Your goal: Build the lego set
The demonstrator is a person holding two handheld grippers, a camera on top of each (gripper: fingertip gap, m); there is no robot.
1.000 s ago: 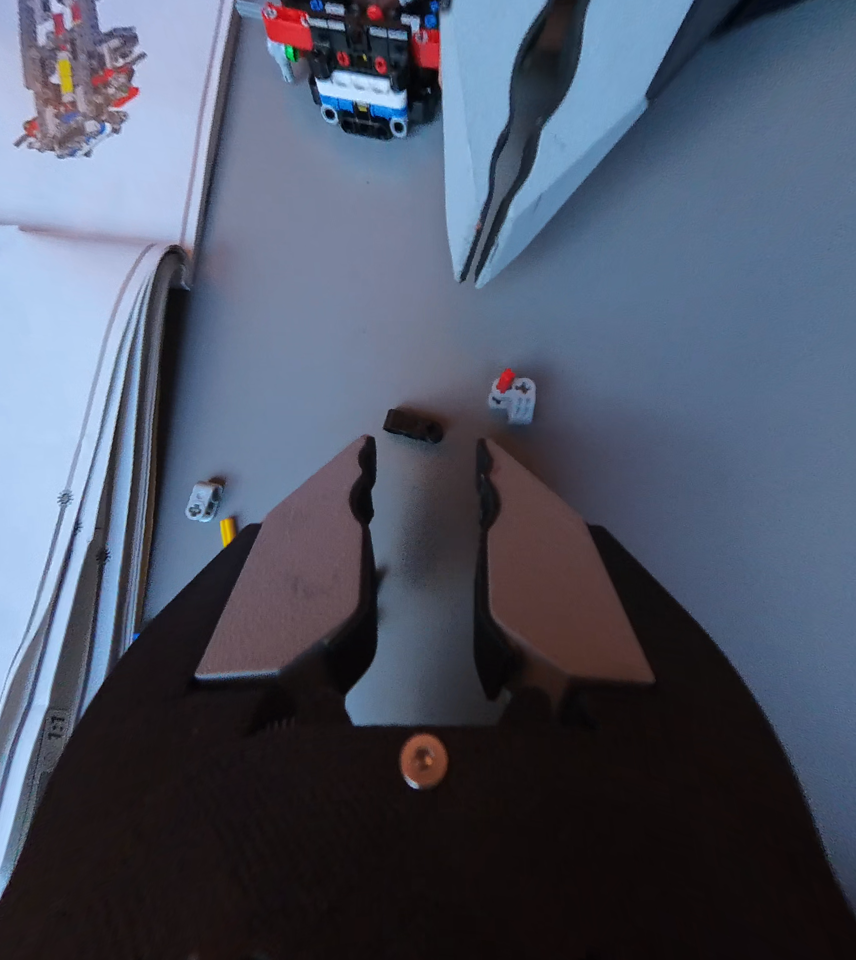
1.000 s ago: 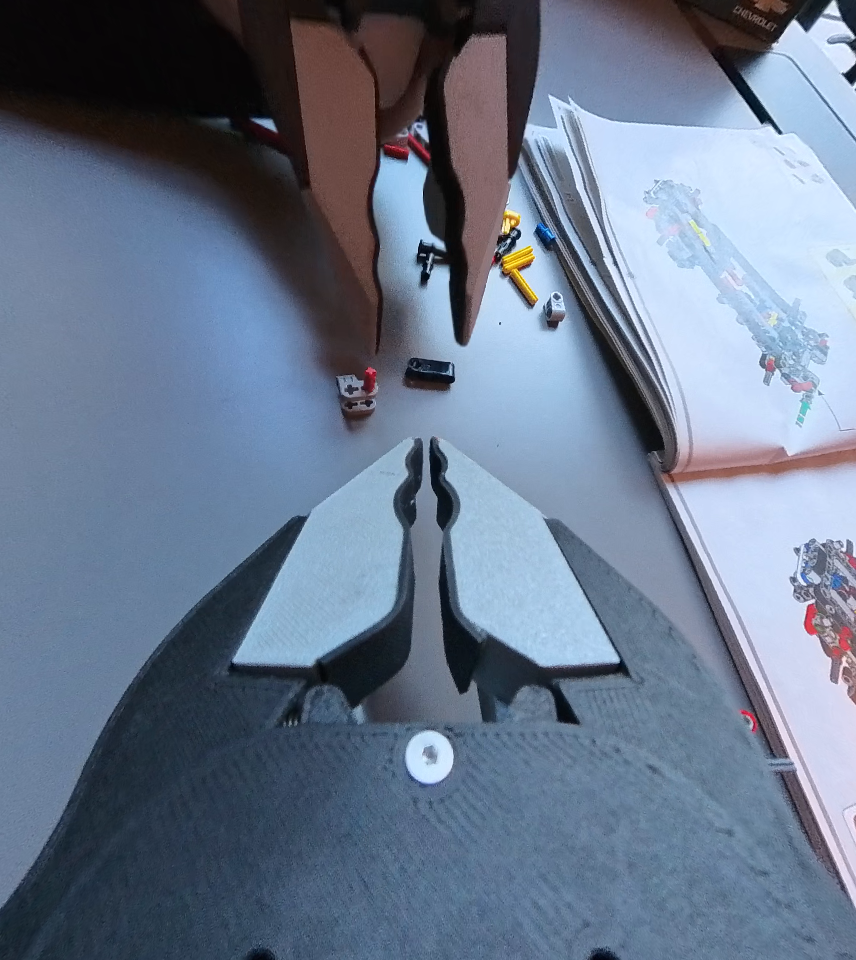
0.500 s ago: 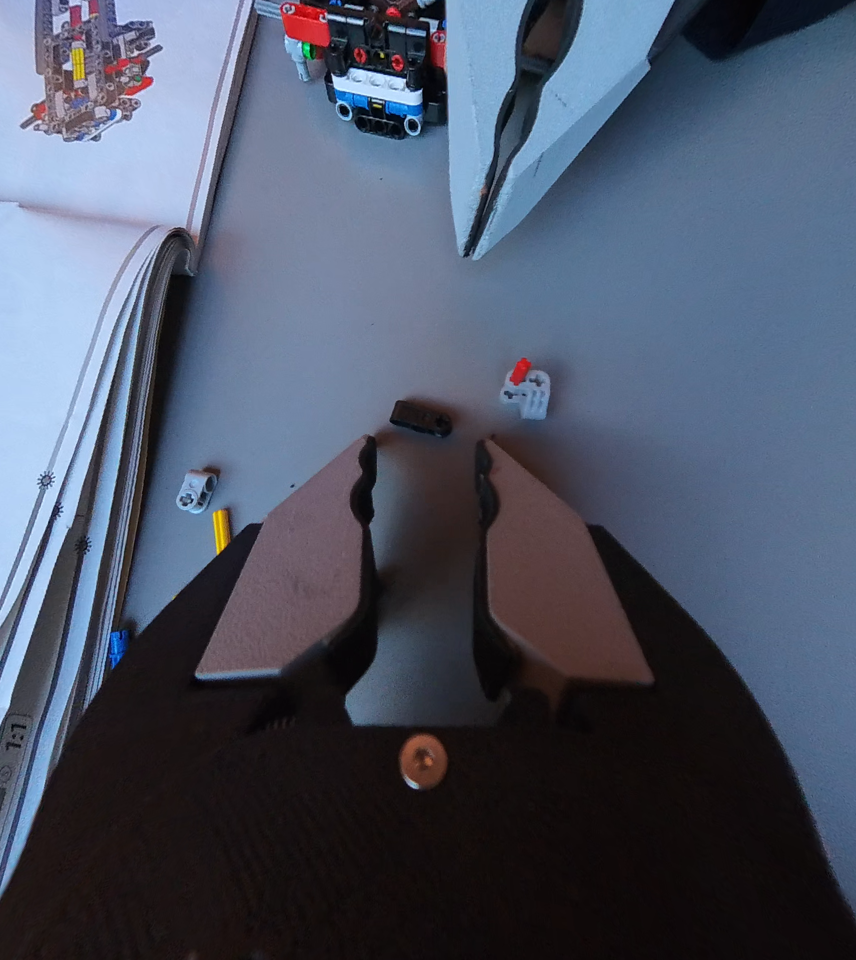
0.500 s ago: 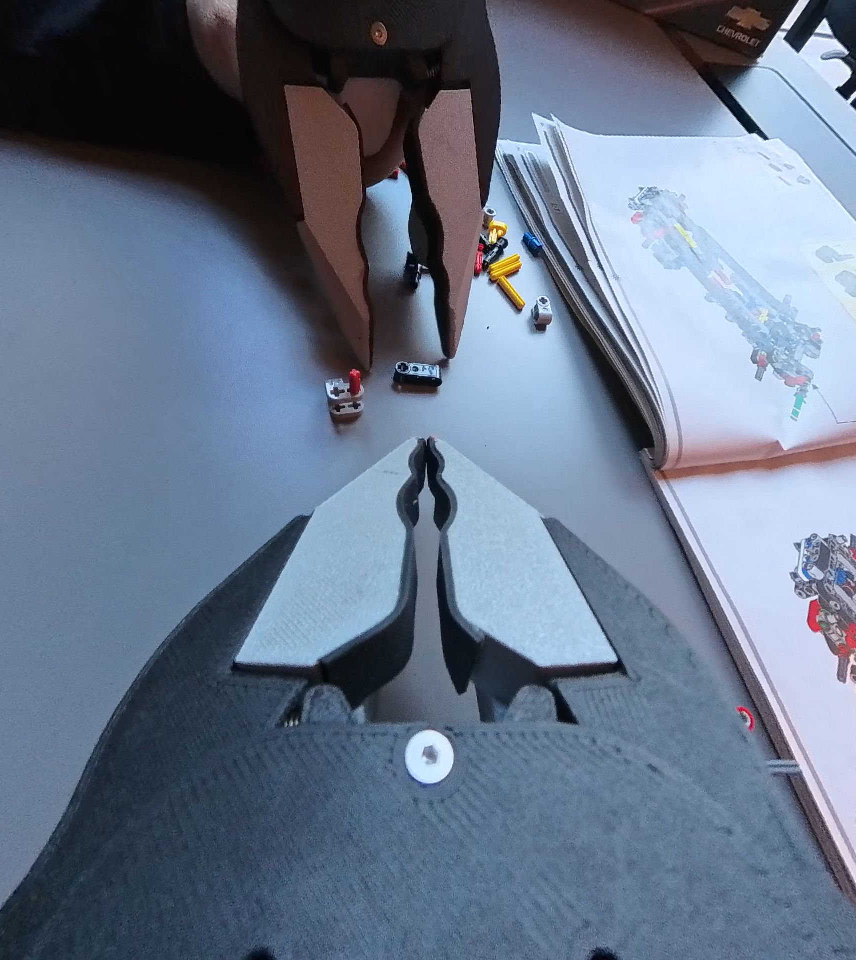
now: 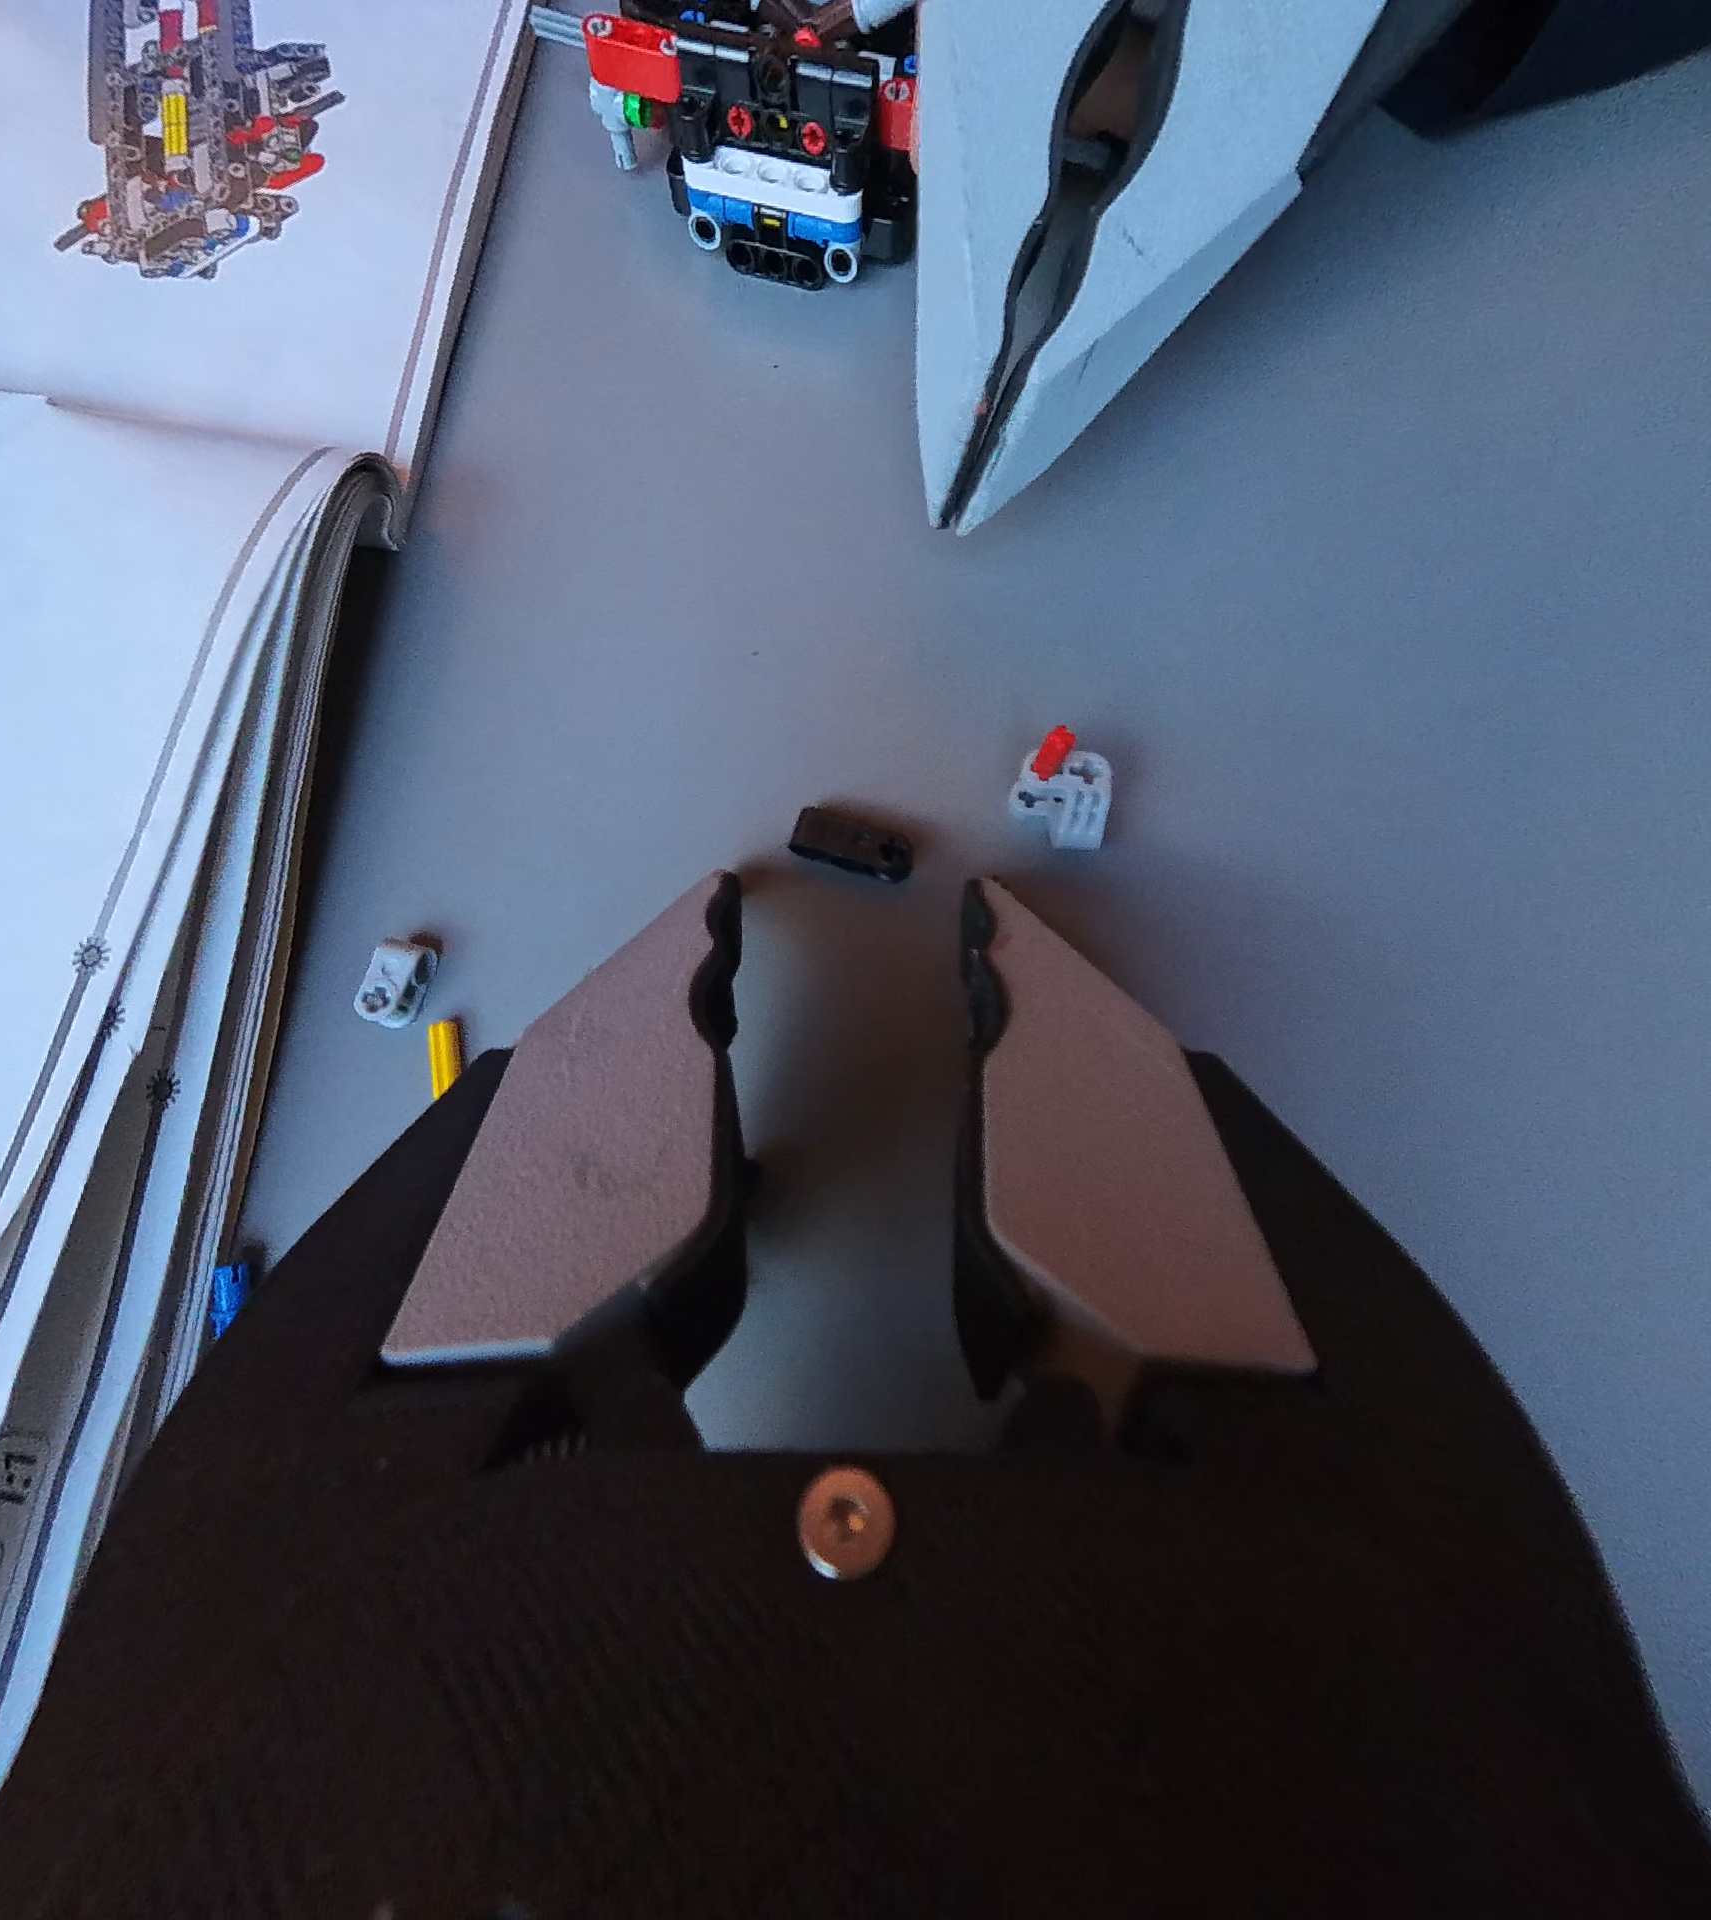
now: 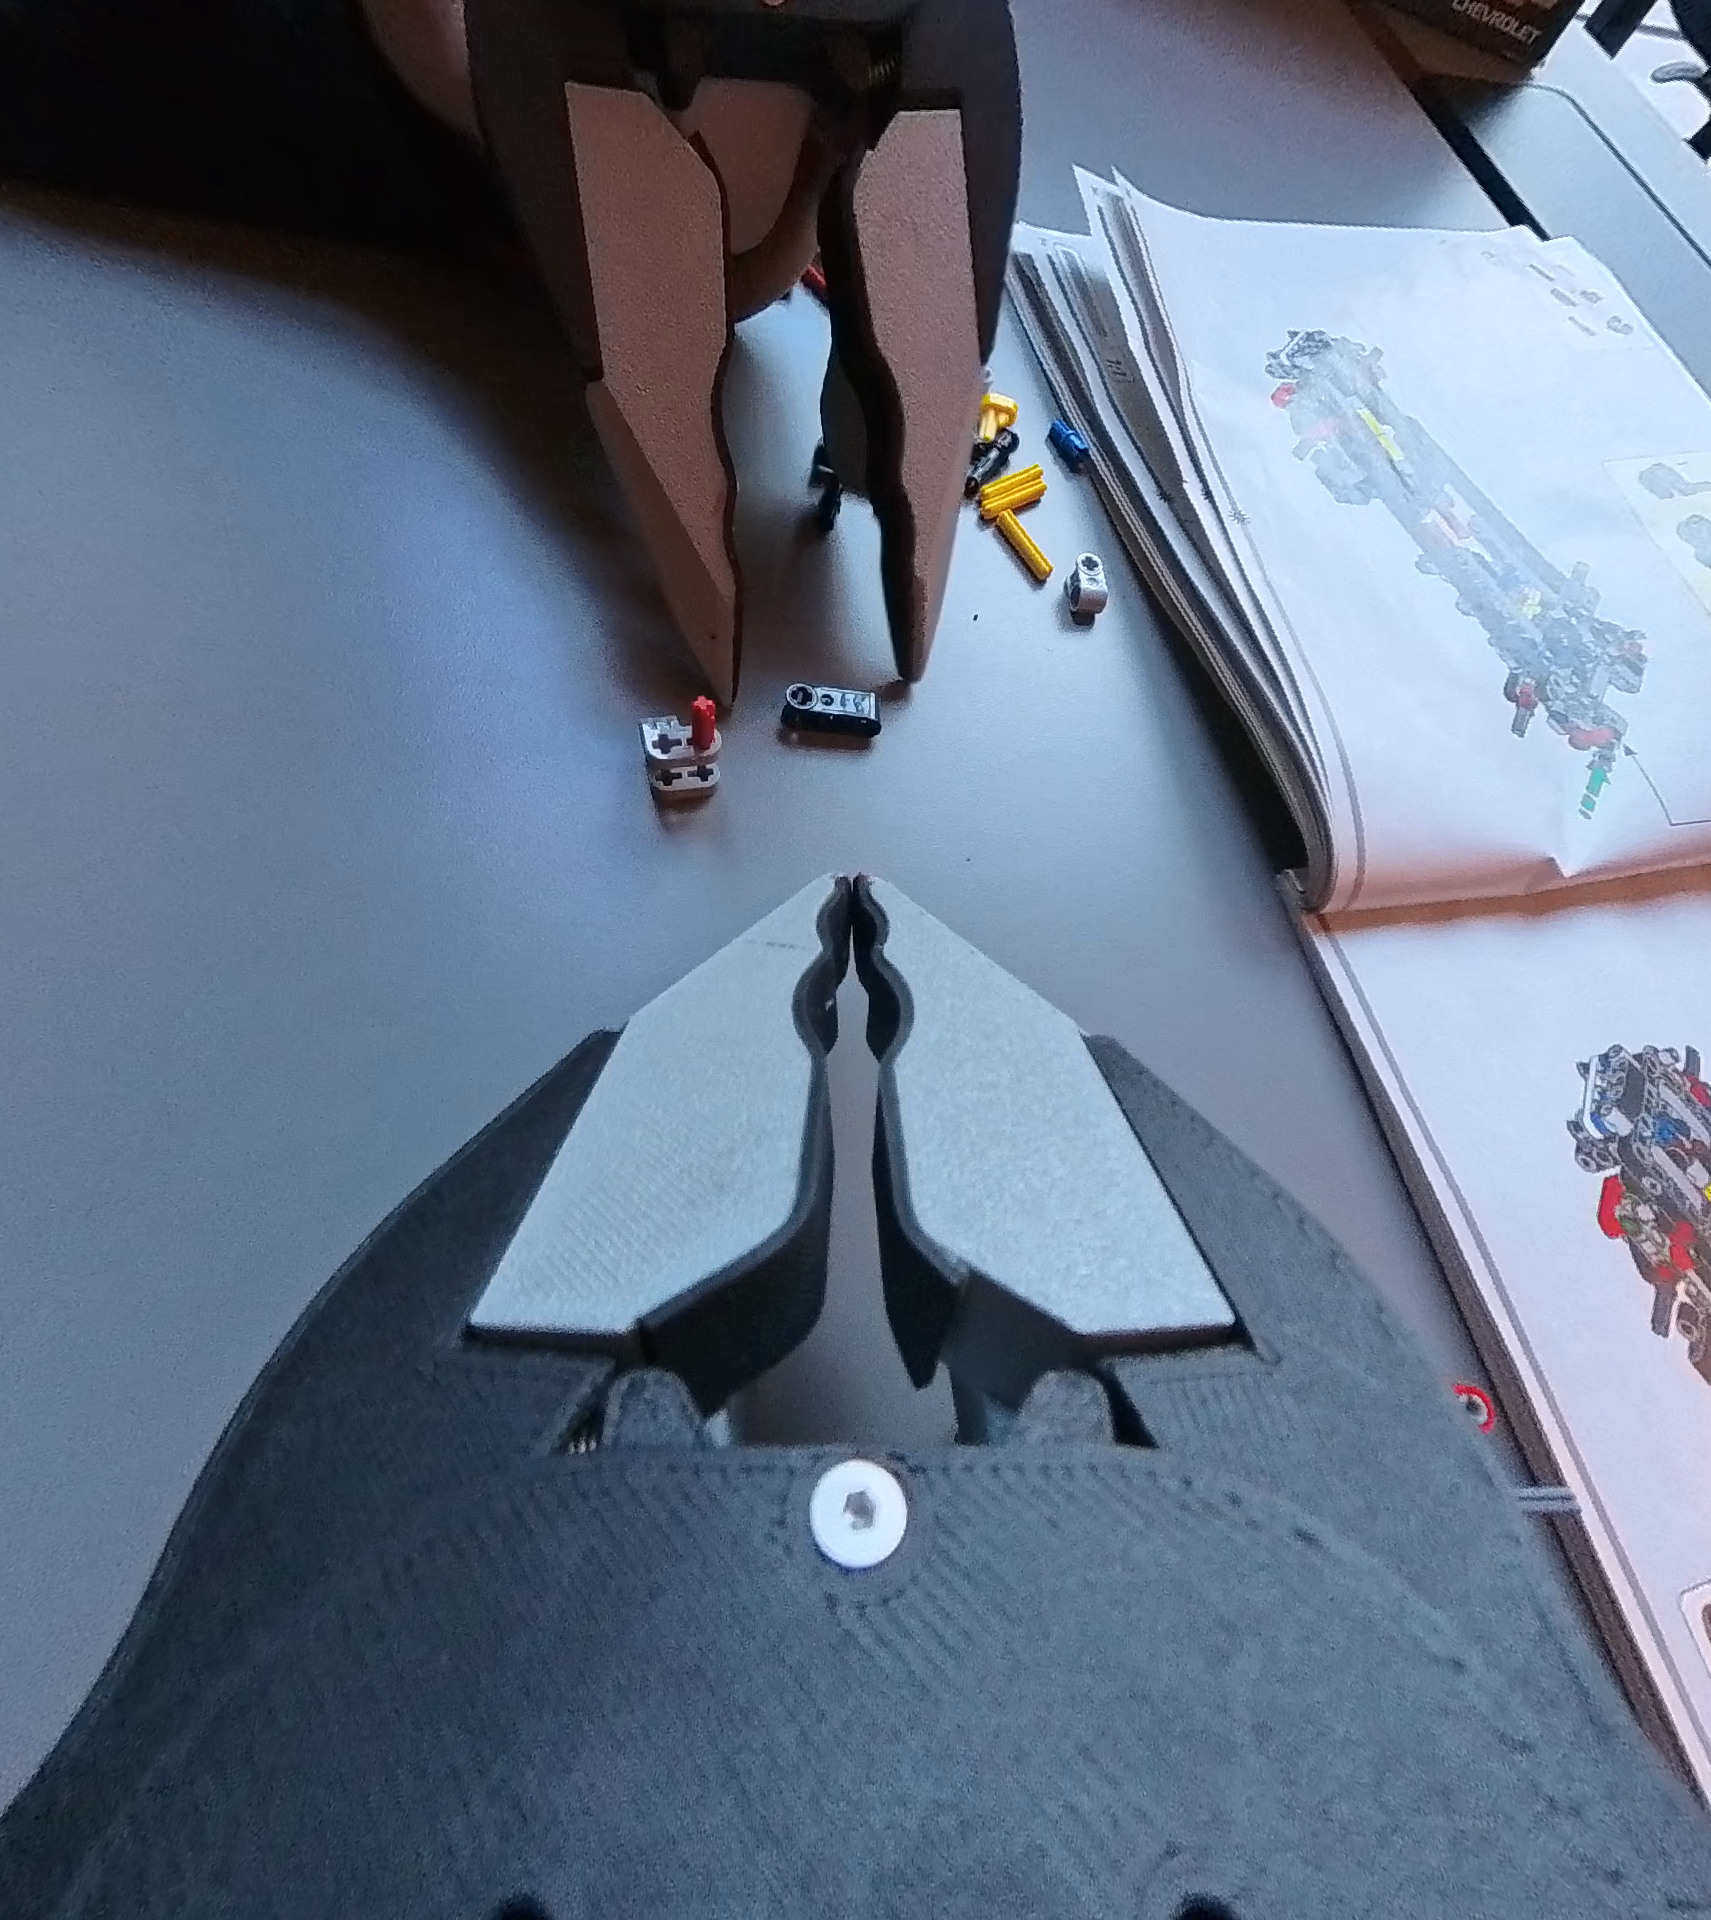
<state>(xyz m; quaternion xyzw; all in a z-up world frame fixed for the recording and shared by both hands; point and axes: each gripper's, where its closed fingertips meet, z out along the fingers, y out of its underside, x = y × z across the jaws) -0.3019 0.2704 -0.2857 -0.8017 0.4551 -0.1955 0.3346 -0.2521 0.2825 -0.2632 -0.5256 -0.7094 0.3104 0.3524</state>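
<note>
Left claw stood open and bare over the grey desk, a small black link piece just beyond its tips. Right claw was closed on nothing. A grey connector with red pin lay near, an open instruction booklet along the desk edge.

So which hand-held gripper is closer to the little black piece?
Left. The left hand-held gripper is open just short of the black piece; the shut right hand-held gripper sits farther away.

Black beam; grey connector with red pin; yellow axle; grey table.
</note>
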